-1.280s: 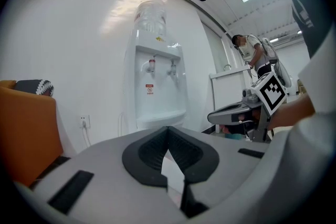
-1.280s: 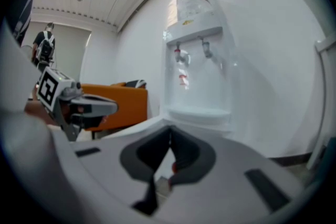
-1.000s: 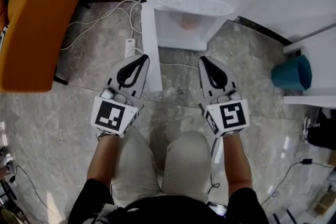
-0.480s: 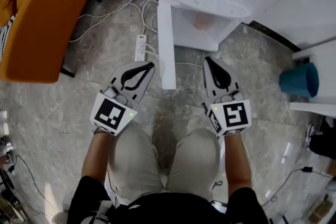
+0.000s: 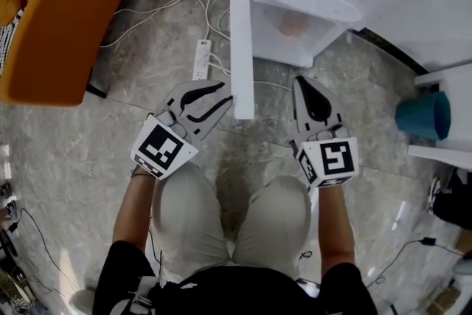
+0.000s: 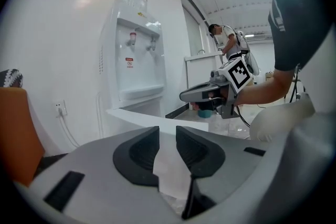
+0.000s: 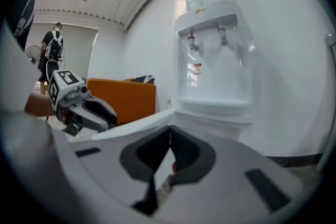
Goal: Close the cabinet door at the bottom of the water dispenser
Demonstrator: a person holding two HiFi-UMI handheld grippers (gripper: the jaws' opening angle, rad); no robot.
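Note:
The white water dispenser (image 5: 310, 0) stands against the wall ahead; it also shows as the dispenser (image 6: 137, 55) and the dispenser (image 7: 215, 60) in the two gripper views. Its bottom cabinet door (image 5: 241, 48) stands swung out toward me, seen edge-on as a long white strip. My left gripper (image 5: 225, 96) sits just left of the door's free end, and its jaws are opening with nothing pressed between them. Over the left gripper (image 6: 167, 134) the door (image 6: 157, 119) shows close ahead. My right gripper (image 5: 304, 81) is shut and empty, right of the door, in front of the open cabinet.
An orange chair (image 5: 59, 18) stands at the left. A white power strip (image 5: 200, 59) with several cables lies on the marble floor left of the door. A teal bin (image 5: 422, 114) sits by white shelving at the right. A person (image 6: 226, 42) stands far back.
The left gripper's jaws have gone from shut to apart, and it has turned its tips rightward toward the door's free end. The right gripper has barely moved.

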